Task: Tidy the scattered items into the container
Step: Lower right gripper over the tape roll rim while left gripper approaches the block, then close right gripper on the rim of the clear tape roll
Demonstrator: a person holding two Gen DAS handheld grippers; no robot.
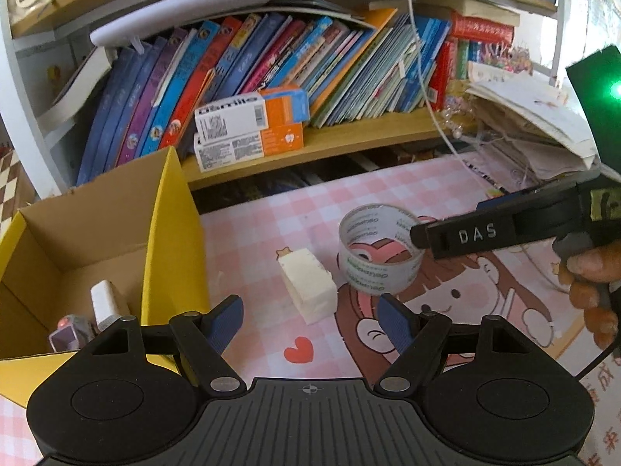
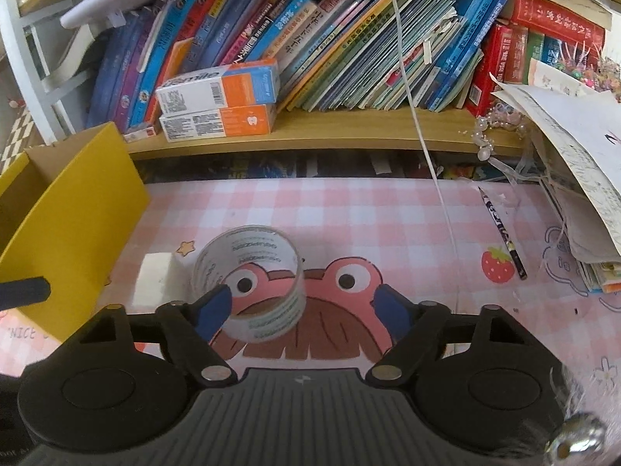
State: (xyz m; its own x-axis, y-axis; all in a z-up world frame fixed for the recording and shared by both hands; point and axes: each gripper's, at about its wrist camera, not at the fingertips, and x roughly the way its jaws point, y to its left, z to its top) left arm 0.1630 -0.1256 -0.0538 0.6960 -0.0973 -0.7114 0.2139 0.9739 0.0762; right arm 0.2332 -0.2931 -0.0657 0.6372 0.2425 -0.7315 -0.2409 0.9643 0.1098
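Observation:
A clear tape roll (image 1: pixel 378 248) lies on the pink checked mat, with a white eraser block (image 1: pixel 310 285) to its left. My left gripper (image 1: pixel 310 320) is open and empty, just in front of the eraser. My right gripper (image 2: pixel 304 312) is open; its left finger (image 2: pixel 215 308) reaches inside the tape roll (image 2: pixel 252 287), the right finger stands outside it. The right gripper shows from the side in the left wrist view (image 1: pixel 421 237), at the roll's rim. The yellow cardboard box (image 1: pixel 170 240) stands at left and holds a white bottle (image 1: pixel 104 303) and a small pink item (image 1: pixel 68 334).
A bookshelf (image 2: pixel 310 132) with leaning books and two stacked white-orange cartons (image 2: pixel 221 105) runs along the back. A pencil (image 2: pixel 502 233) lies at right beside a pile of papers (image 2: pixel 582 178). A white cord (image 2: pixel 423 147) hangs down over the mat.

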